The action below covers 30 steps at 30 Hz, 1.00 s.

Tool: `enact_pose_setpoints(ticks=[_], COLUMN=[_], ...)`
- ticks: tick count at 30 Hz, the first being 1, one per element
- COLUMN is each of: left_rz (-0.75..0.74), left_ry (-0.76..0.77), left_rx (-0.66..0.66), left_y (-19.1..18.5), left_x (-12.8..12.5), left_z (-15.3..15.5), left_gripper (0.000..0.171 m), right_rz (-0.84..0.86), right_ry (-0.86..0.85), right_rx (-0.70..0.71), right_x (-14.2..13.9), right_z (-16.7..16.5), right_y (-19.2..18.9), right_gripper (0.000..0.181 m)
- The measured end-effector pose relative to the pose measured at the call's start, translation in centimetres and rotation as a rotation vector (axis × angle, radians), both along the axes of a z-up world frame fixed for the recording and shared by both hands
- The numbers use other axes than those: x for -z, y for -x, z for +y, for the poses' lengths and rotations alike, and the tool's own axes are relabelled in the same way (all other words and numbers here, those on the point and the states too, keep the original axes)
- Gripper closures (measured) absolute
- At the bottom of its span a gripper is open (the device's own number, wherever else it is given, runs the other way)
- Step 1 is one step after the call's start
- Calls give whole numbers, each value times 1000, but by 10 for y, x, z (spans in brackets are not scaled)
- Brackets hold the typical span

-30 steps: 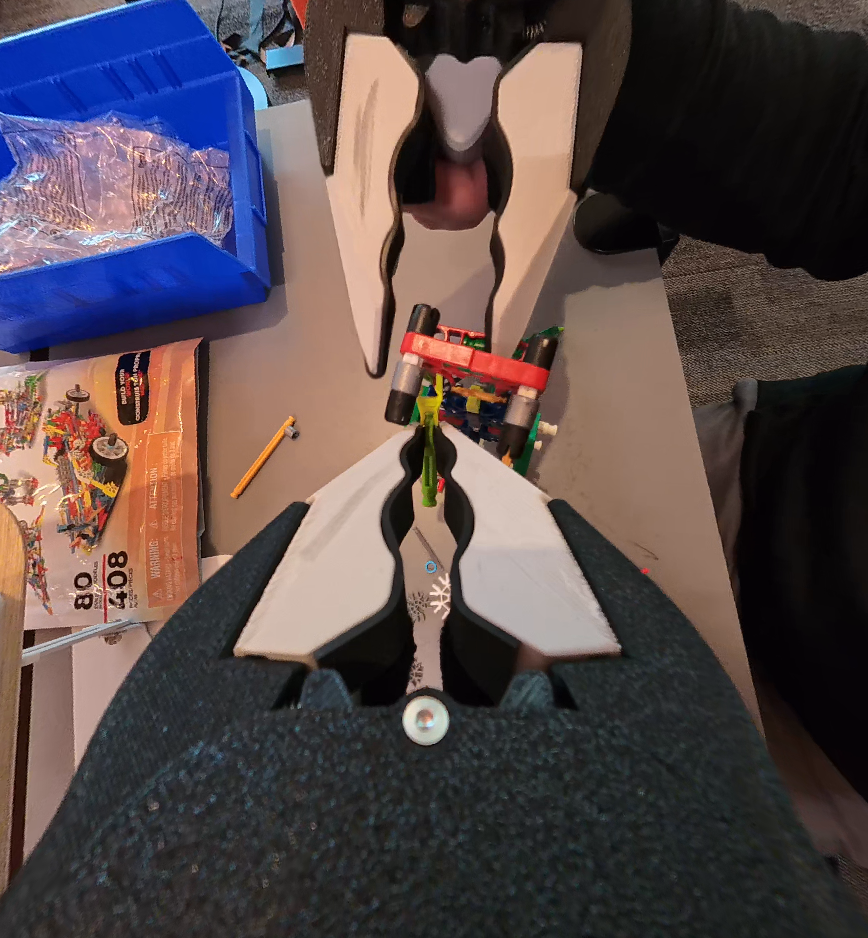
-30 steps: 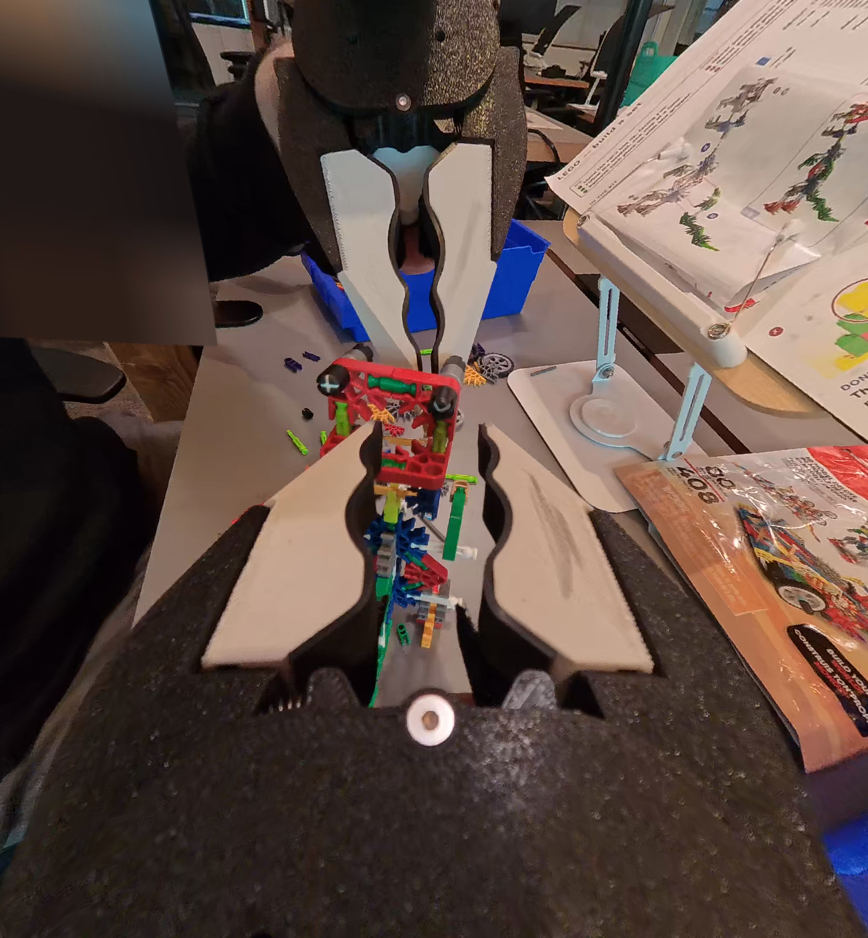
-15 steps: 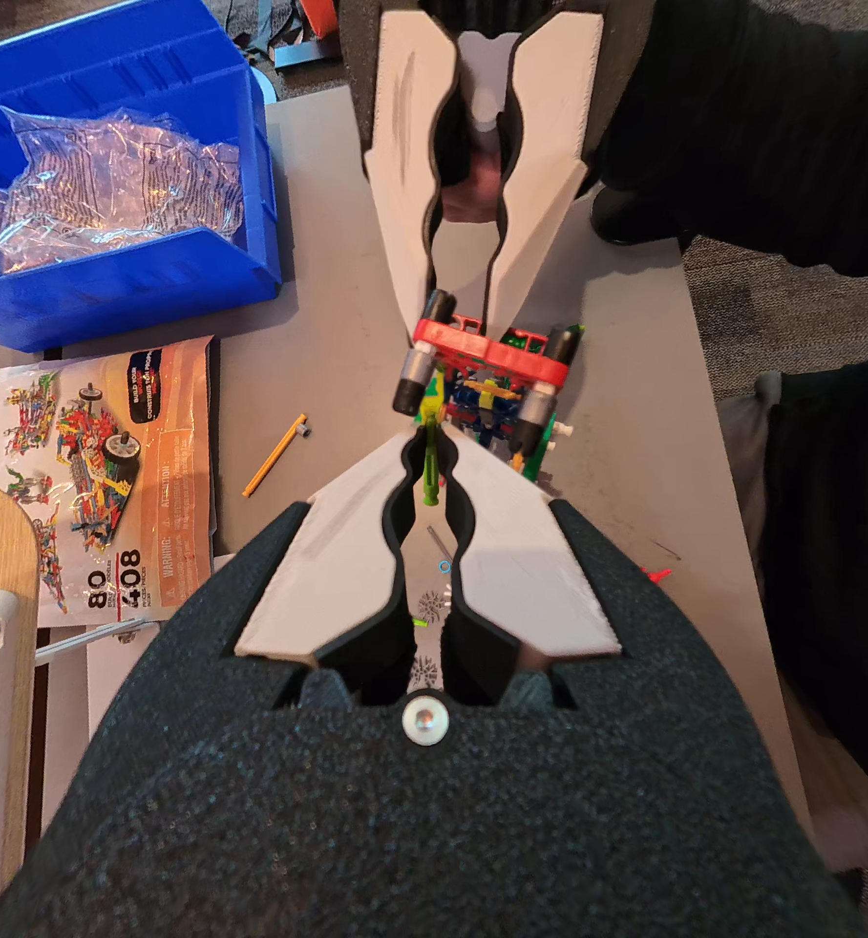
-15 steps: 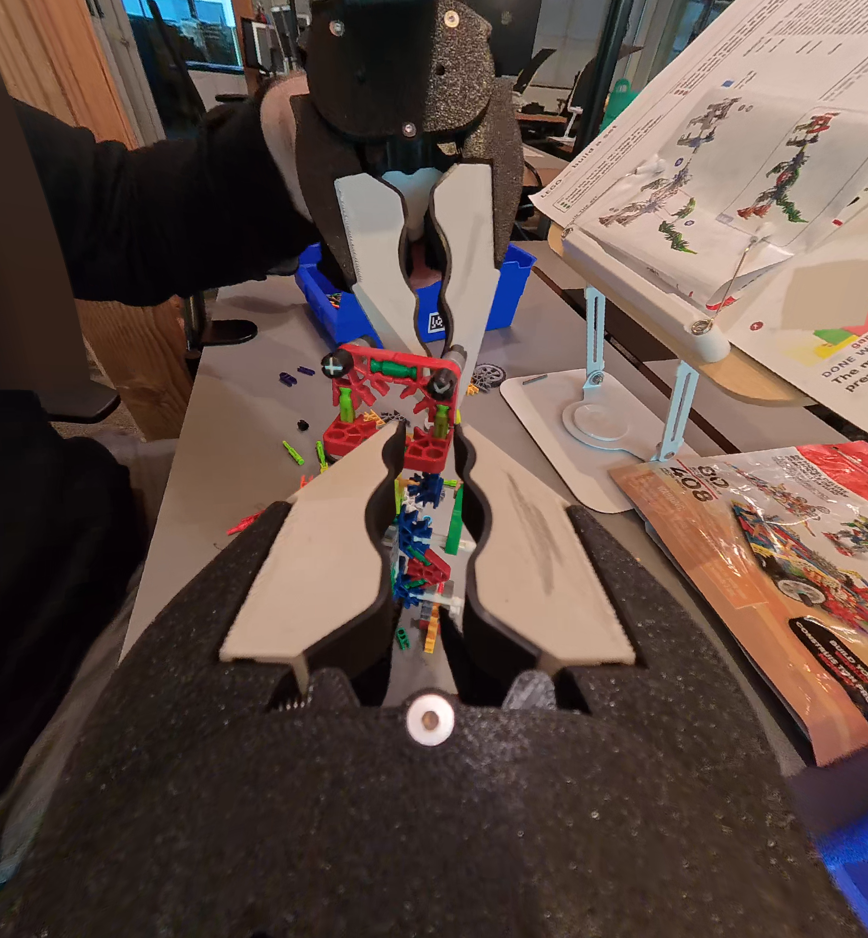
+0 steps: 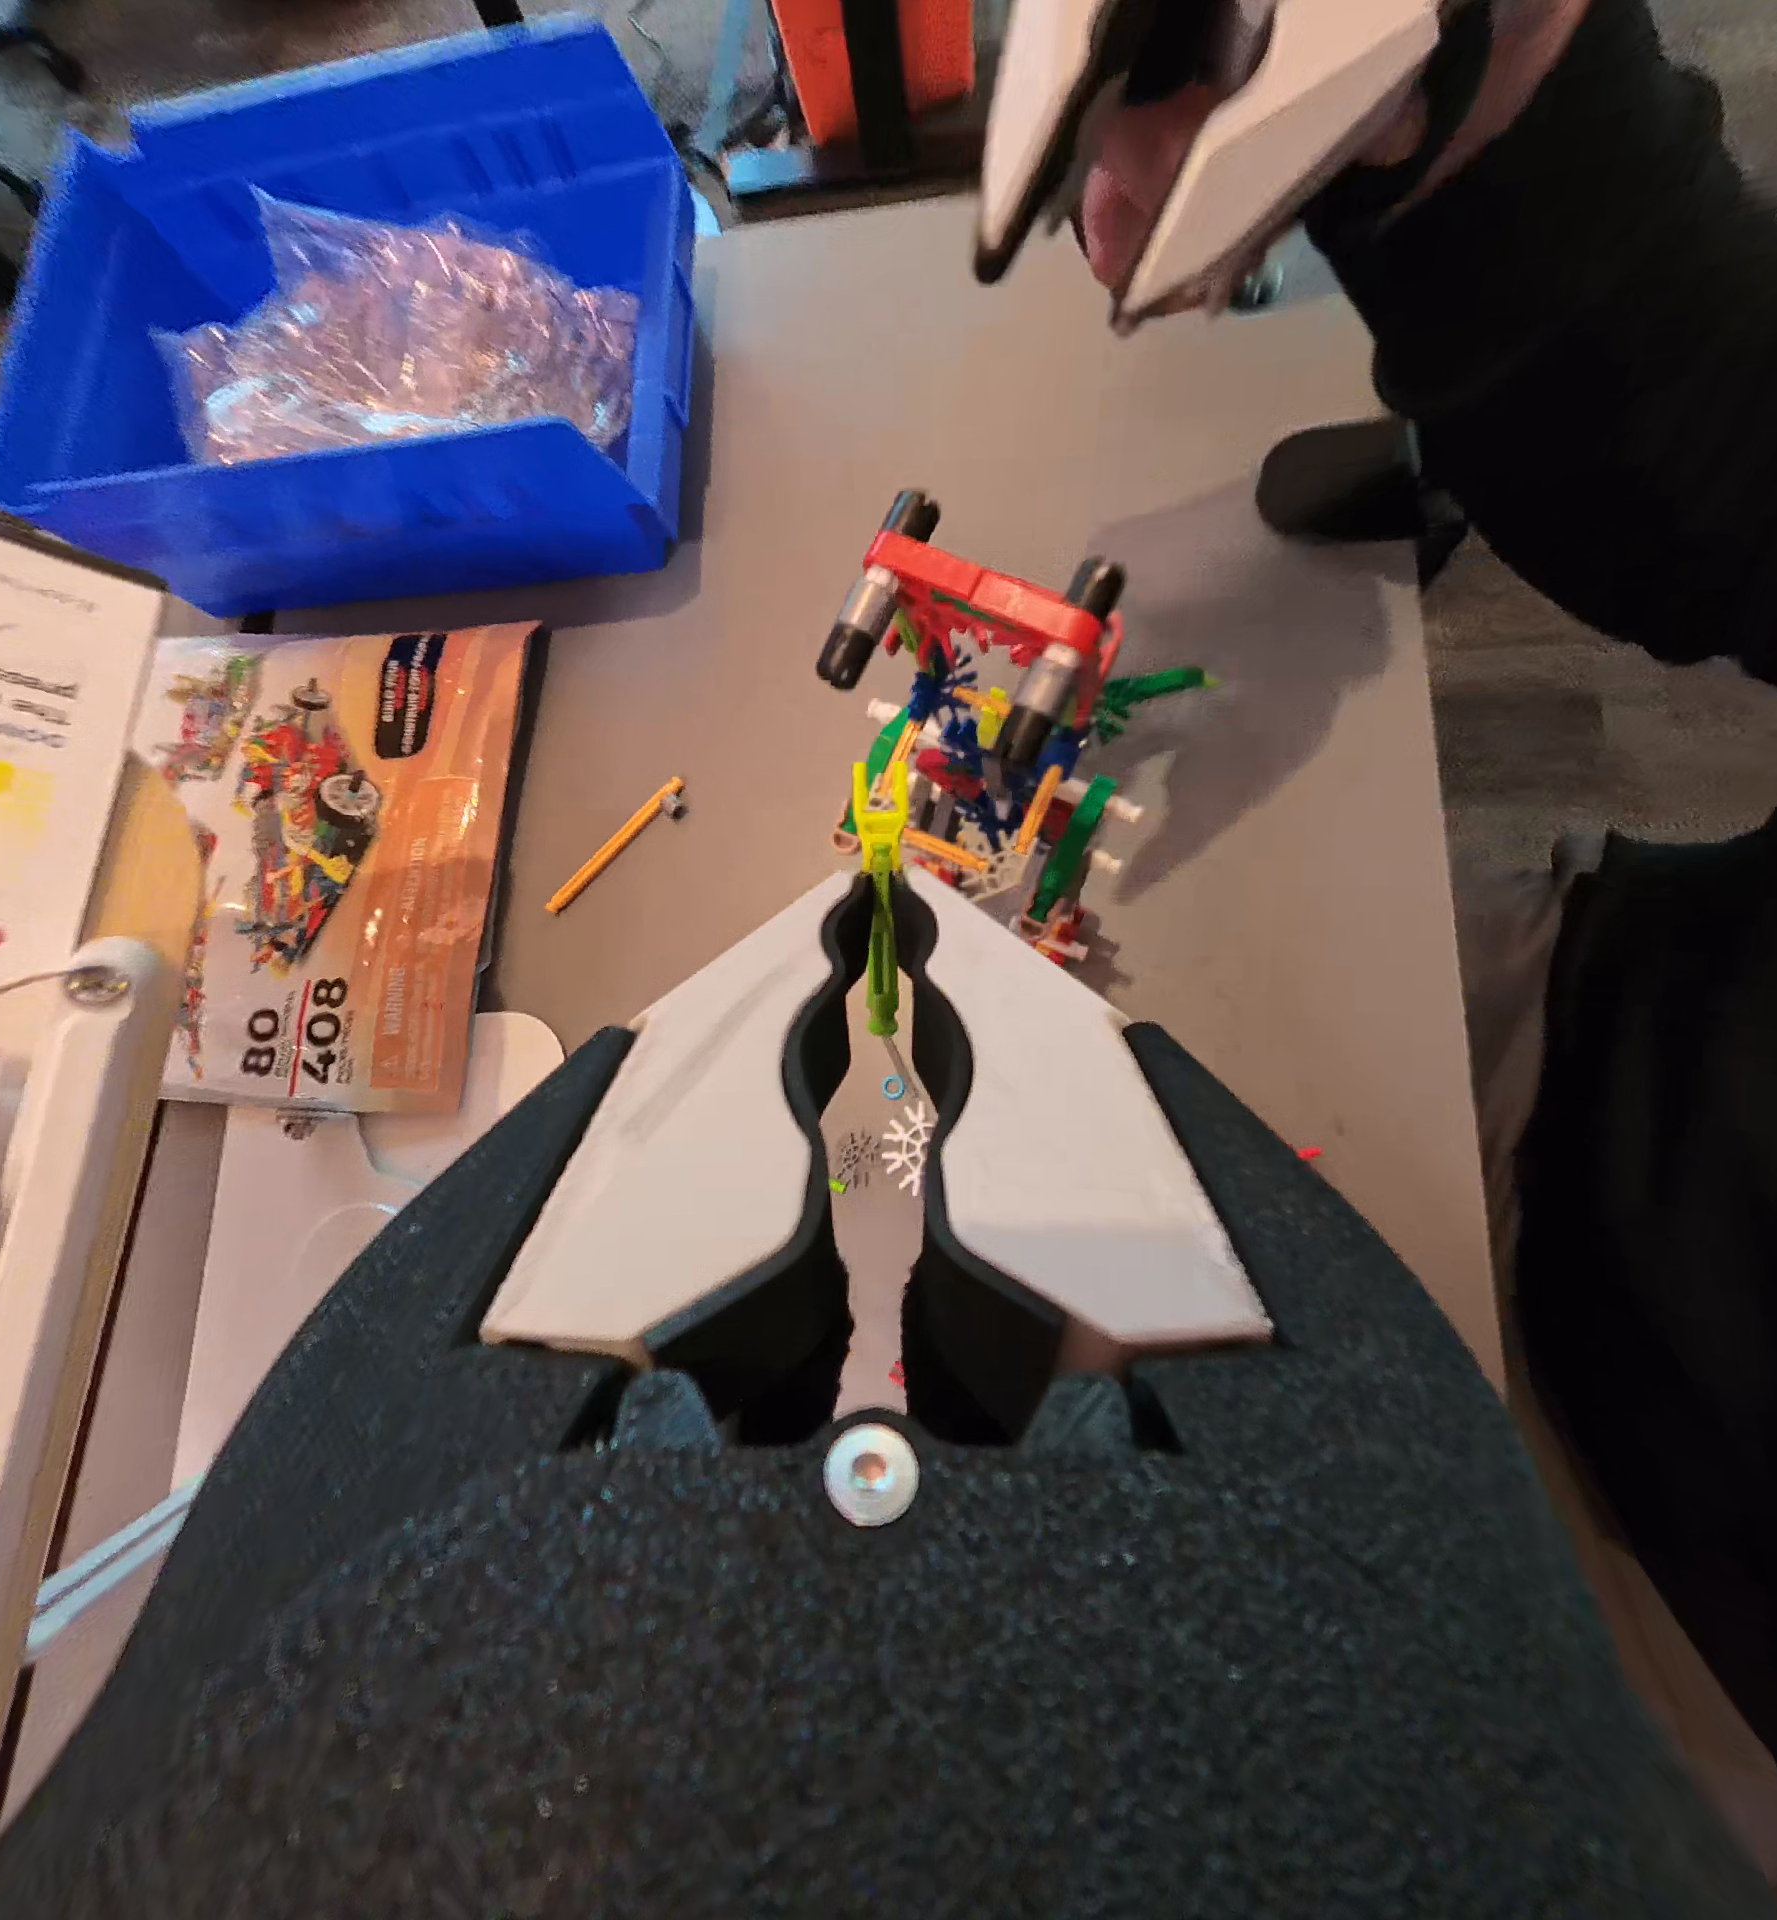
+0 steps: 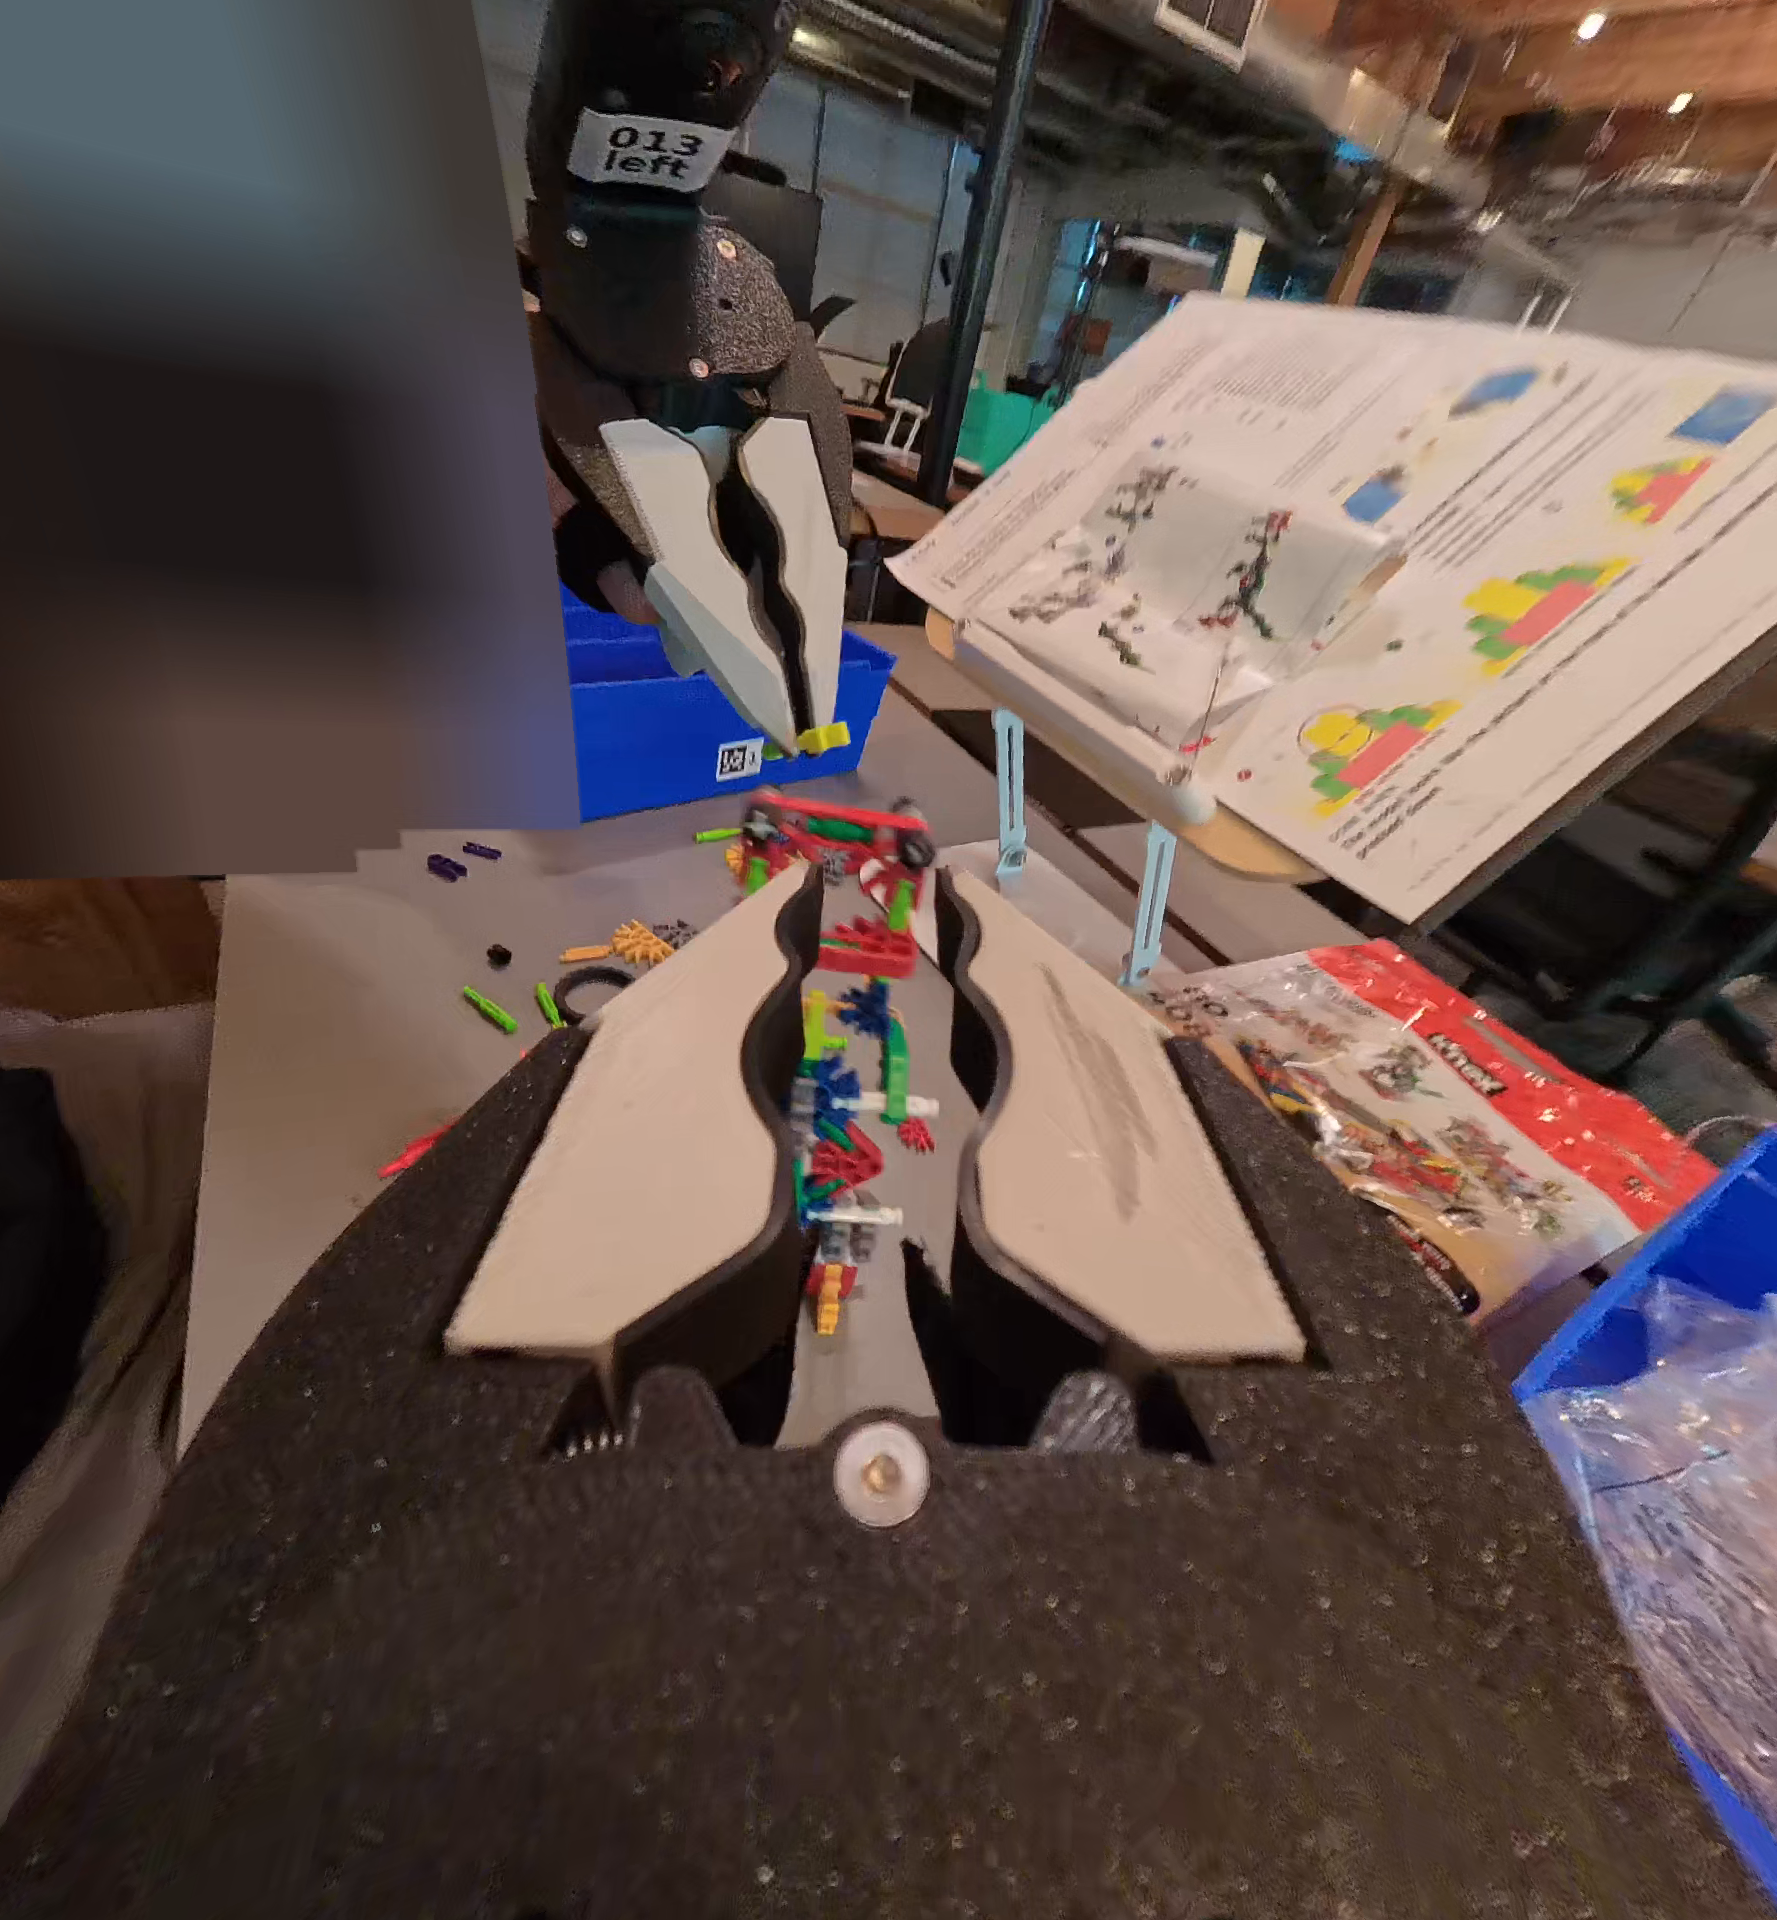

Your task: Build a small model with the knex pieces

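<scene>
A colourful rod-and-connector toy model (image 5: pixel 977 613) with a red frame and black wheels lies on the grey table (image 5: pixel 863 395). My left gripper (image 5: pixel 879 878) is shut on a thin green rod with a yellow clip (image 5: pixel 880 935), held just in front of the model. My right gripper (image 6: pixel 879 878) is open and empty, and hovers above the model (image 6: pixel 863 1039), which shows between its fingers. In the left wrist view the right gripper (image 5: pixel 1055 296) is raised at the far side. The right wrist view shows the left gripper (image 6: pixel 790 746) holding the yellow-green piece (image 6: pixel 822 738).
A blue bin (image 5: pixel 344 520) holds a clear plastic bag. A printed toy bag (image 5: pixel 344 852) and an orange rod (image 5: pixel 614 844) lie to the left. An instruction sheet rests on a tilted stand (image 6: pixel 1383 582). Loose pieces (image 6: pixel 593 977) are scattered about. A person's dark sleeve (image 5: pixel 1590 364) is at right. There is about 11 cm between the tips of the two grippers.
My right gripper has opened wider and lifted up and away from the model's red frame. My left gripper has pulled back and up, still holding the green rod.
</scene>
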State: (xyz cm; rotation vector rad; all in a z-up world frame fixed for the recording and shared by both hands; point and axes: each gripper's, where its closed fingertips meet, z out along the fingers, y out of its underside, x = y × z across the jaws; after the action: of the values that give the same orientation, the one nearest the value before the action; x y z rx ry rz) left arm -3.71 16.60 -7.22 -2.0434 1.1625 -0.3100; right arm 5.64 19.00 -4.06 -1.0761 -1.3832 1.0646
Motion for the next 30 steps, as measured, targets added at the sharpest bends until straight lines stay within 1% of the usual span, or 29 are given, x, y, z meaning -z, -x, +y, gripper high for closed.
enact_pose_setpoints(ticks=[3, 5, 7, 8, 10, 11, 13, 15, 16, 17, 18, 19, 22, 24, 26, 27, 29, 30], left_rz=[-95, -192, -306, -371, -542, -606, -713, -857, -931, -979, -996, -1008, -1101, -1121, -1154, -1152, -1098, -1050], left_ry=[-78, -149, -227, -261, -283, -310, -317, -345, -330, -348, -384, -388, -361, -336, -319, -318, -352, -376], left_rx=[0, 5, 45, 44, 86, 74, 70, 71, 90, 93, 90, 92, 107, 118, 117, 121, 93, 91], left_y=[-8, -23, -46, -54, -75, -80, -87, -87, -88, -87, -85, -85, -84, -86, -85, -84, -81, -81], left_x=[-23, -36, -45, -49, -55, -57, -54, -61, -64, -66, -68, -67, -68, -62, -59, -57, -51, -48], left_z=[-22, -35, -49, -54, -68, -71, -76, -81, -86, -88, -89, -90, -93, -93, -92, -92, -89, -89], left_gripper=[170, 170, 170, 170, 170, 170, 170, 170, 170, 171, 171, 170, 171, 171, 171, 170, 170, 164], right_rz=[51, 48, 63, 95, 168, 195, 283, 354, 391, 423, 454, 483, 480, 499, 481, 461, 412, 374], right_ry=[-37, -61, -29, 13, 126, 166, 262, 401, 446, 472, 498, 517, 512, 507, 487, 481, 446, 408], right_rx=[34, 54, 45, 40, 50, 48, 51, -1, -16, -47, -75, -86, -97, -114, -109, -110, -74, -48], right_x=[-15, -10, -1, 1, 3, 6, 3, -2, -4, -6, -10, -12, -12, -14, -11, -9, -3, 0], right_z=[-34, -57, -80, -89, -99, -103, -105, -107, -107, -109, -111, -111, -116, -117, -117, -117, -113, -111], right_y=[-6, 0, 7, 11, 21, 25, 27, 27, 27, 26, 24, 22, 26, 25, 26, 27, 27, 27], right_gripper=[162, 161, 161, 161, 159, 156, 156, 157, 161, 165, 170, 172, 171, 176, 178, 178, 178, 178])
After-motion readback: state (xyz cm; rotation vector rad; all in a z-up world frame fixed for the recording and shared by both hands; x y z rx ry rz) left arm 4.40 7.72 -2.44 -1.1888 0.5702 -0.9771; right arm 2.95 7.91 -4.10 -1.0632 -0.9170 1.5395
